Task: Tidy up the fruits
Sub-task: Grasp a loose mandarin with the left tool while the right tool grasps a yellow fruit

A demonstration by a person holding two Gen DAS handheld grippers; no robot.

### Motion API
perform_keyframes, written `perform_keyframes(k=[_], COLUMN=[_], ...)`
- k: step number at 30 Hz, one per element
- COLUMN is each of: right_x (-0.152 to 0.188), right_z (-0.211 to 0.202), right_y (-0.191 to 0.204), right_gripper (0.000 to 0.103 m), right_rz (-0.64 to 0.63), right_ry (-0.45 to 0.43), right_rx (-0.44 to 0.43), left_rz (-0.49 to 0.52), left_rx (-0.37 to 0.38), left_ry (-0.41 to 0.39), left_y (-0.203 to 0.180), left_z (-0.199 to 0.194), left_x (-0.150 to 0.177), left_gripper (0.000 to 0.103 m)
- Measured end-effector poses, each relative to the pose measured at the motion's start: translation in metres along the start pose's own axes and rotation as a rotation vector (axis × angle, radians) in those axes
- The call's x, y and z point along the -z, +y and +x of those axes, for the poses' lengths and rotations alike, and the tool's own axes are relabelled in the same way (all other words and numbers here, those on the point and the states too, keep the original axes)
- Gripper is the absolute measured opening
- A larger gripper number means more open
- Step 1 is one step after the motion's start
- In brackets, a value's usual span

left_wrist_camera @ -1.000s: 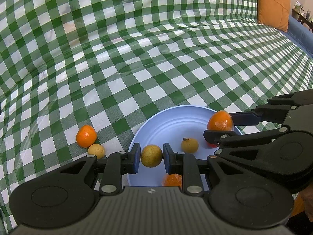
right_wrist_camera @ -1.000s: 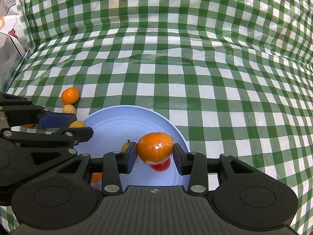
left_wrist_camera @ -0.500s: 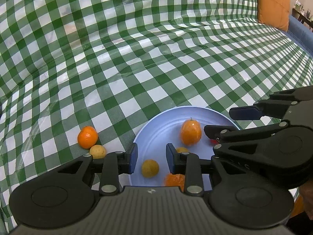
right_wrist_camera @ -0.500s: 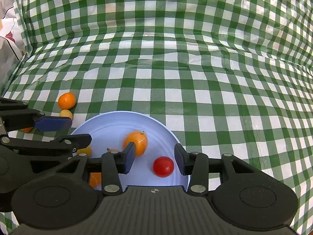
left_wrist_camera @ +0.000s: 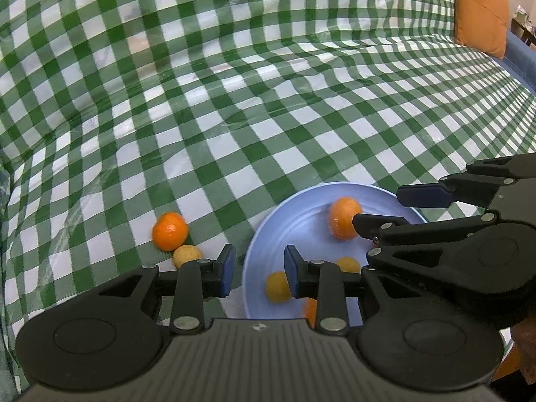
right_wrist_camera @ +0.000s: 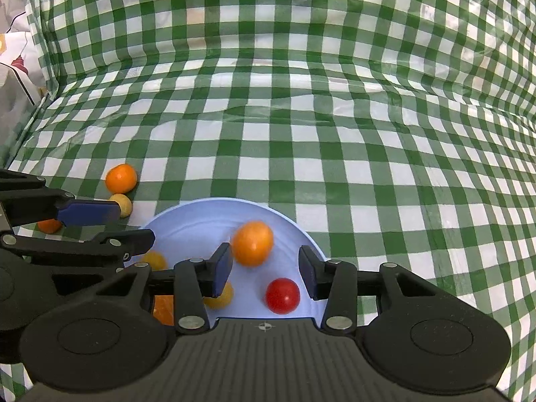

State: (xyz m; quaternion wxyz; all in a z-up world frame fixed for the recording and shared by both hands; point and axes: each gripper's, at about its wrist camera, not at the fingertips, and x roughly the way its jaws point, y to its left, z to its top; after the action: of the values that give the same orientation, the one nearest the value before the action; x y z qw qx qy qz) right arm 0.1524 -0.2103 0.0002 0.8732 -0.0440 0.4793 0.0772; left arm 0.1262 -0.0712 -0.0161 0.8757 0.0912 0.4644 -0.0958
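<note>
My left tongs point(left_wrist_camera: 257, 269) stood apart with nothing between the pads, straddling the near-left rim of the pale blue plate point(left_wrist_camera: 301, 201). My right tongs point(right_wrist_camera: 265, 269) were likewise spread wide and held nothing, poised over the plate's near half. Nearest me in the right view, a red cherry tomato point(right_wrist_camera: 282, 295) lay at 6 o'clock on the plate, close to the near edge, with a small yellow fruit point(right_wrist_camera: 222, 296) beside it at 7 o'clock, partly behind my left pad. An orange slice or fruit point(right_wrist_camera: 163, 309) showed at the near-left, mostly hidden. Another yellow fruit point(right_wrist_camera: 153, 260) sat toward 9 o'clock. A blurred mandarin point(right_wrist_camera: 252, 243) lay near the plate's centre. Off the plate at 10 o'clock, a small yellow fruit point(left_wrist_camera: 187, 255) touched a mandarin on the cloth point(left_wrist_camera: 170, 231). Beyond, the green checked tablecloth point(right_wrist_camera: 301, 100) ran open to 12 o'clock, and an orange cushion point(left_wrist_camera: 479, 10) stood at the far right edge.
</note>
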Motion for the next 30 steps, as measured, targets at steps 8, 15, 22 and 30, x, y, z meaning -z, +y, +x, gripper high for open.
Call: perform_keyframes(k=[8, 15, 22, 30], right_x=[-0.013, -0.025, -0.034, -0.039], right_z=[0.007, 0.013, 0.019, 0.031], right_y=[0.021, 0.046, 0.073, 0.099], right_gripper=[0.046, 0.046, 0.046, 0.046], right_rz=[-0.014, -0.027, -0.052, -0.049], right_ry=[-0.007, -0.018, -0.019, -0.017], right_rx=[-0.025, -0.061, -0.117, -0.158], left_rz=[-0.037, -0.084, -0.164, -0.219], left_rx=[-0.03, -0.061, -0.095, -0.112], left_ry=[0.005, 0.01, 0.013, 0.028], left_y=[0.028, 0.06, 0.102, 0.135], left_z=[-0.005, -0.009, -0.017, -0.02], left_x=[0.006, 0.014, 0.022, 0.039], left_gripper=[0.035, 0.035, 0.04, 0.051])
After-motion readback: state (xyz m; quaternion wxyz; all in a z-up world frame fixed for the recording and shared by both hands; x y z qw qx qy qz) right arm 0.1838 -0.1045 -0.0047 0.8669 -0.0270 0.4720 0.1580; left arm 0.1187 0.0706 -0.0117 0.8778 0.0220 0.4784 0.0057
